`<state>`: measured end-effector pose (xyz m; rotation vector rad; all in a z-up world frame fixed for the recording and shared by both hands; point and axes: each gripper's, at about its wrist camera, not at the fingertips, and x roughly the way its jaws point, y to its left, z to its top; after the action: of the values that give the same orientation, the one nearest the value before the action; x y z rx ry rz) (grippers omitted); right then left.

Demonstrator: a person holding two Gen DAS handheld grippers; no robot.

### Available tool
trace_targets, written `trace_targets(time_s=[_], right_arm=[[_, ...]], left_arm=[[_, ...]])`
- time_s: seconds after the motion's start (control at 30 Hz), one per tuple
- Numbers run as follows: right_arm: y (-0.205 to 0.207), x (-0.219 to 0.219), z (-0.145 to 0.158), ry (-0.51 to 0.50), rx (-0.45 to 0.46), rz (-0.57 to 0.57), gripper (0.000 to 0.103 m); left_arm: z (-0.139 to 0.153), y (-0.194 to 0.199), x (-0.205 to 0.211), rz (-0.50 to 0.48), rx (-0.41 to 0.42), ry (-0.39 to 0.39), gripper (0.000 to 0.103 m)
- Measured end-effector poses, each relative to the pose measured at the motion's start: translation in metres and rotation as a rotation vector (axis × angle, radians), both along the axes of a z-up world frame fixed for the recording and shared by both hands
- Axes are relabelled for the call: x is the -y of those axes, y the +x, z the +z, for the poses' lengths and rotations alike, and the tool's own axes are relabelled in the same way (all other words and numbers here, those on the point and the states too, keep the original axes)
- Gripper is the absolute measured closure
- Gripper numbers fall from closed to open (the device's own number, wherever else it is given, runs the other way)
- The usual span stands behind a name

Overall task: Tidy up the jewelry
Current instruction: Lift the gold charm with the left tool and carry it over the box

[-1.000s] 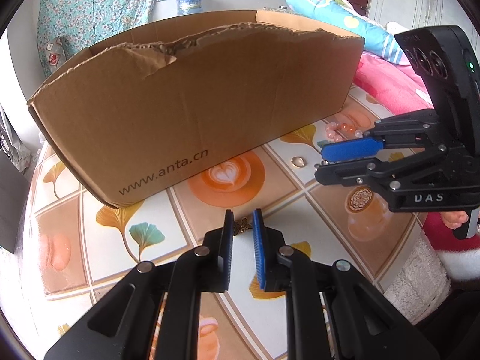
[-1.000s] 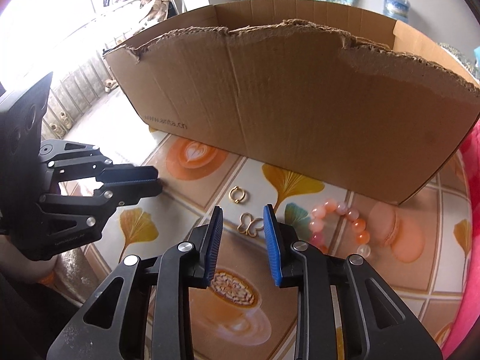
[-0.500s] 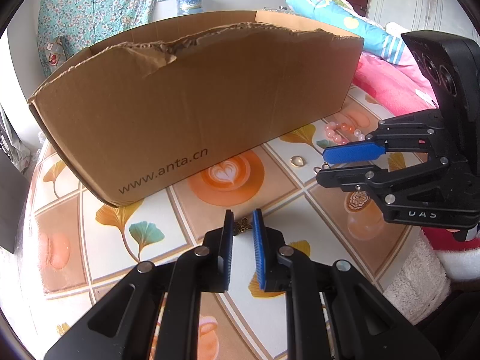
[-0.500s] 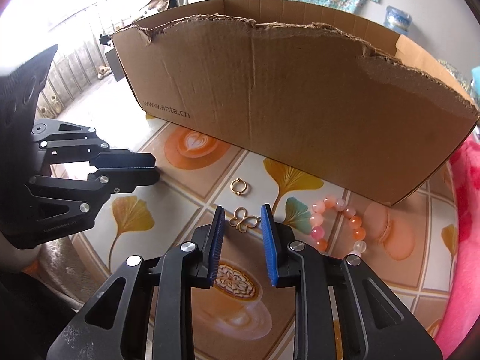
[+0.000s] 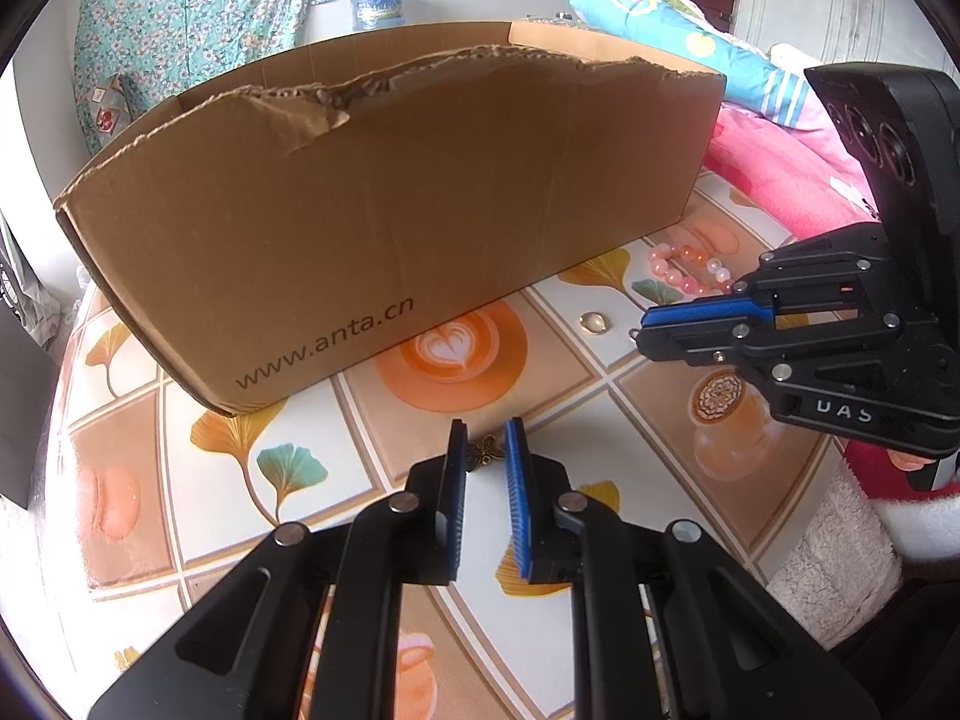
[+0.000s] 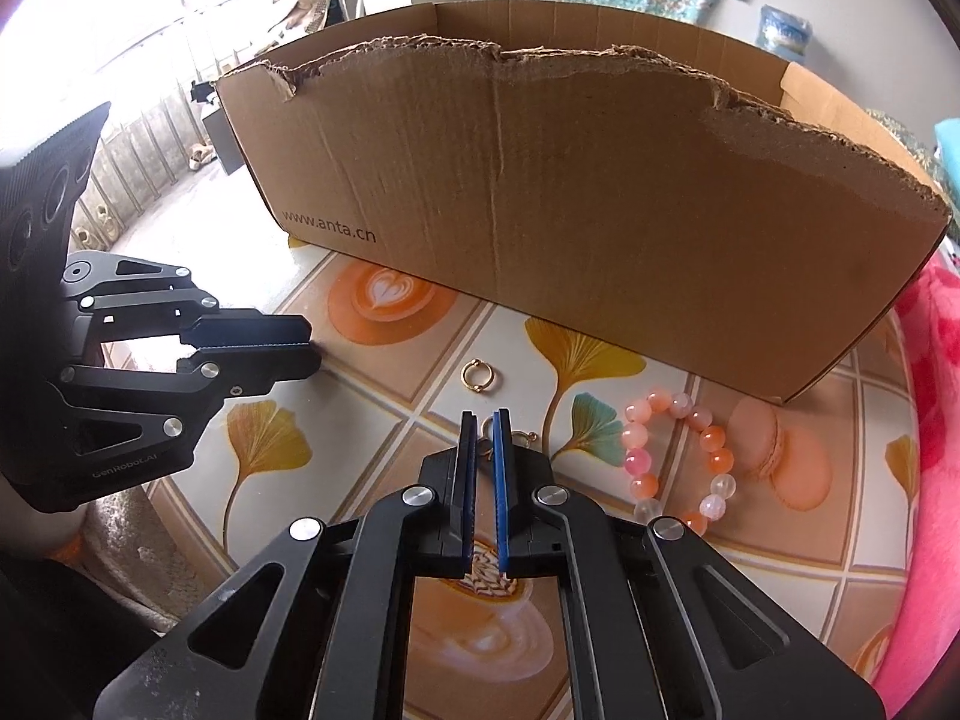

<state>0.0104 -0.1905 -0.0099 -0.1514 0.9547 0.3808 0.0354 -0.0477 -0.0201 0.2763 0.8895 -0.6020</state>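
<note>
We hold the right gripper low over the patterned tablecloth, in front of the torn cardboard box printed with www.anta.cn, and its blue-padded jaws stand nearly together, pinching the gold openwork clasp, whose end shows just to the right of the tips. A gold ring with two small balls lies between the box and those tips, apart from both. The pink and orange bead bracelet rests in front of the box's right end, close beside the gripper and not touching it. In our left gripper the jaws stand a little apart, with a small dark bronze flower charm lying on the cloth between the tips; we cannot tell whether the pads touch it. From the left wrist view the charm sits in front of the box's left end, and a small clear oval stone lies nearer the box's middle.
</note>
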Motion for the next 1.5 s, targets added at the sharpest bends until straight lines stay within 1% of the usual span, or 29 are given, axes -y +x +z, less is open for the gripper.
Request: trace_targets(time_s=[0.07, 0.13, 0.17, 0.2, 0.27, 0.4, 0.53, 0.57, 0.63, 0.67, 1.03, 1.23, 1.5], right_arm=[[-0.001, 0.002, 0.004, 0.003, 0.010, 0.003, 0.095], [-0.002, 0.002, 0.006, -0.011, 0.021, 0.015, 0.086], [-0.002, 0.003, 0.007, -0.018, 0.028, 0.018, 0.079], [-0.001, 0.003, 0.007, -0.023, 0.027, 0.025, 0.076], [0.002, 0.001, 0.007, -0.035, 0.017, 0.042, 0.074], [0.007, -0.002, 0.000, -0.066, -0.020, 0.076, 0.074], [0.009, -0.004, 0.000, -0.090, -0.030, 0.096, 0.074], [0.010, -0.005, 0.000, -0.095, -0.032, 0.096, 0.076], [0.012, -0.005, -0.001, -0.091, -0.040, 0.092, 0.084], [0.014, -0.006, -0.002, -0.082, -0.047, 0.090, 0.085], [0.012, -0.001, 0.000, -0.063, -0.051, 0.079, 0.085], [0.007, 0.002, 0.007, -0.054, -0.039, 0.074, 0.085], [-0.002, 0.009, 0.018, -0.042, -0.020, 0.054, 0.085]], left_arm=[[0.000, 0.000, 0.000, 0.000, 0.000, 0.001, 0.091], [0.000, 0.000, 0.000, -0.001, 0.000, 0.001, 0.091], [0.000, 0.000, 0.000, -0.001, 0.000, 0.001, 0.091], [0.000, 0.000, 0.000, -0.001, 0.000, 0.001, 0.091], [0.000, 0.000, 0.000, -0.001, 0.000, 0.001, 0.091], [0.000, 0.000, 0.001, -0.002, 0.000, 0.001, 0.091], [0.000, 0.000, 0.001, -0.001, 0.001, 0.001, 0.091], [0.000, 0.000, 0.001, -0.002, 0.001, 0.001, 0.091], [0.000, 0.000, 0.000, -0.002, 0.001, 0.000, 0.091], [0.000, 0.000, 0.000, -0.001, 0.001, -0.001, 0.091], [0.000, 0.000, 0.000, -0.002, 0.001, -0.001, 0.091], [0.000, -0.001, 0.000, -0.004, 0.001, -0.005, 0.091], [0.003, -0.004, -0.002, -0.029, 0.024, -0.021, 0.091]])
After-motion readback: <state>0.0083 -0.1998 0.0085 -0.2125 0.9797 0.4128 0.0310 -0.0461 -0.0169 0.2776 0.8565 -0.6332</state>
